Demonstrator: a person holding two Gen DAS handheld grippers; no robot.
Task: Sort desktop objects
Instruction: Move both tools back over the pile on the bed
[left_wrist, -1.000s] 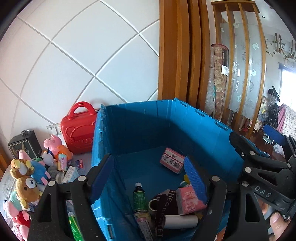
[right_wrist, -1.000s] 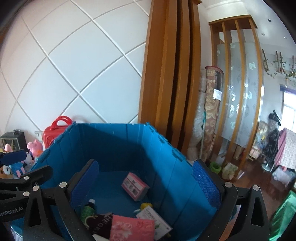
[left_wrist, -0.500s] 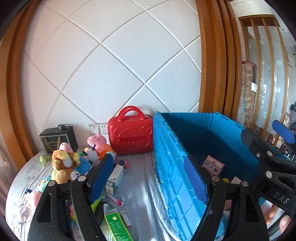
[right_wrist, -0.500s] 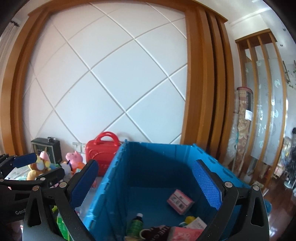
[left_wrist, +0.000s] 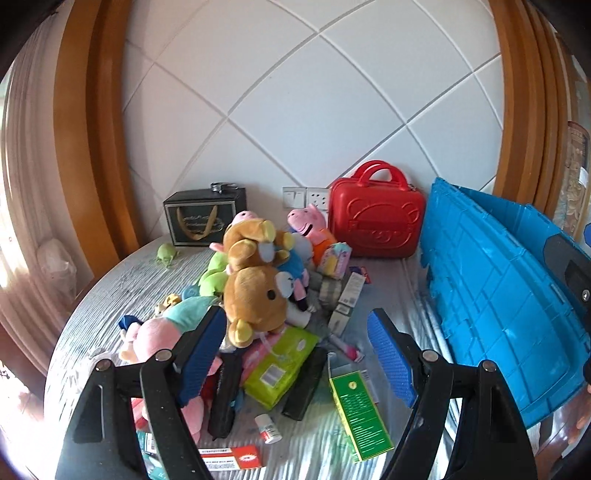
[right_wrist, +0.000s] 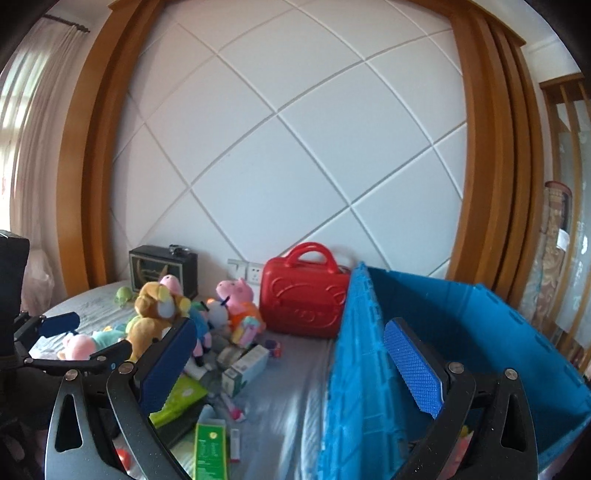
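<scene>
- The left gripper (left_wrist: 295, 354) hung wide open and empty over the toy pile (left_wrist: 255, 291).
- The right gripper (right_wrist: 291, 363) gaped empty astride the blue crate (right_wrist: 480, 332) wall.

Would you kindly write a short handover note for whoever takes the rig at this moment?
Left tongs: open, empty, above the clutter pile.
Right tongs: open, empty, over the near wall of the blue crate.
Things: plush toys, lime-green packet, green box, small white bottle and other boxes lie loose on the table. The red case stands at the wall beside the crate.
Done: little of the crate's inside shows.
Left: most of the pile is unsorted.
</scene>
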